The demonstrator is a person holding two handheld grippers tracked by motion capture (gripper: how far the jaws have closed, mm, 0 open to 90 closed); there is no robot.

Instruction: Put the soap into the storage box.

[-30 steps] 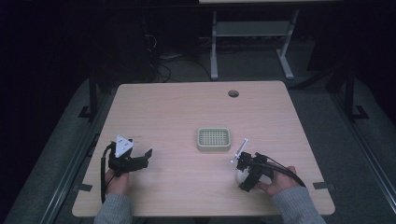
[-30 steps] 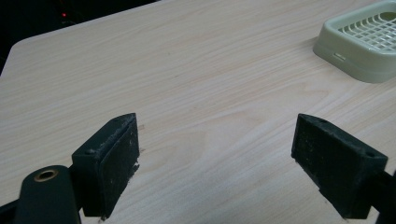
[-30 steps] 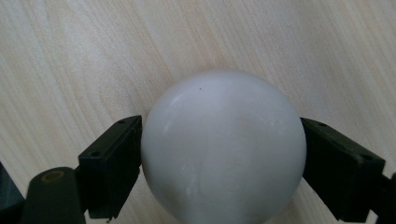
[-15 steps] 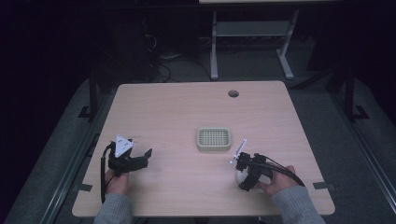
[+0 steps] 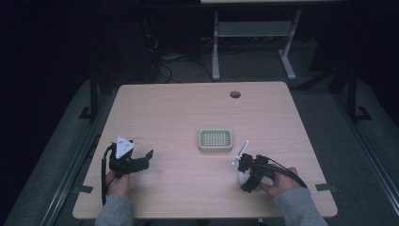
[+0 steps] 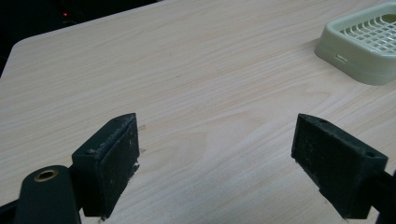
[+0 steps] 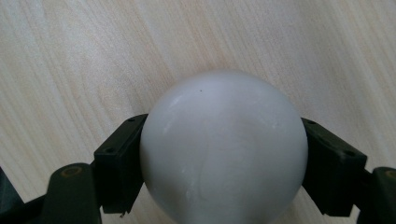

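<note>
Where the light wooden table (image 5: pixel 188 108) nears its front edge, two hand-held grippers are recorded, one toward each front corner.

Item 1: left gripper (image 5: pixel 147 159), near the front-left corner, held by the person's left hand (image 5: pixel 118 181). Grey three-cornered plate on top; black cable looping down beside the hand. Jaws spread wide apart, with nothing between them but bare wood grain, as the left gripper view (image 6: pixel 215 154) confirms. Jaw tips sit low over the surface; whether they touch it cannot be told.

Item 2: right gripper (image 5: pixel 243 178), near the front-right corner, held by the person's right hand (image 5: pixel 277 181). Jaws closed against the two sides of a white ball (image 7: pixel 223 149), each pad pressing the ball's widest part. In the high view the ball (image 5: pixel 241 178) appears as a small pale patch at the gripper's front. Ball smooth, matt, with one tiny dark speck near its top. Whether it rests on the table or is lifted clear cannot be told.

Item 3: pale green tray (image 5: pixel 215 140) with gridded floor, near the table's middle, well apart from the left gripper and near the right gripper.

Item 4: round cable hole (image 5: pixel 235 94), near the table's far edge.
</note>
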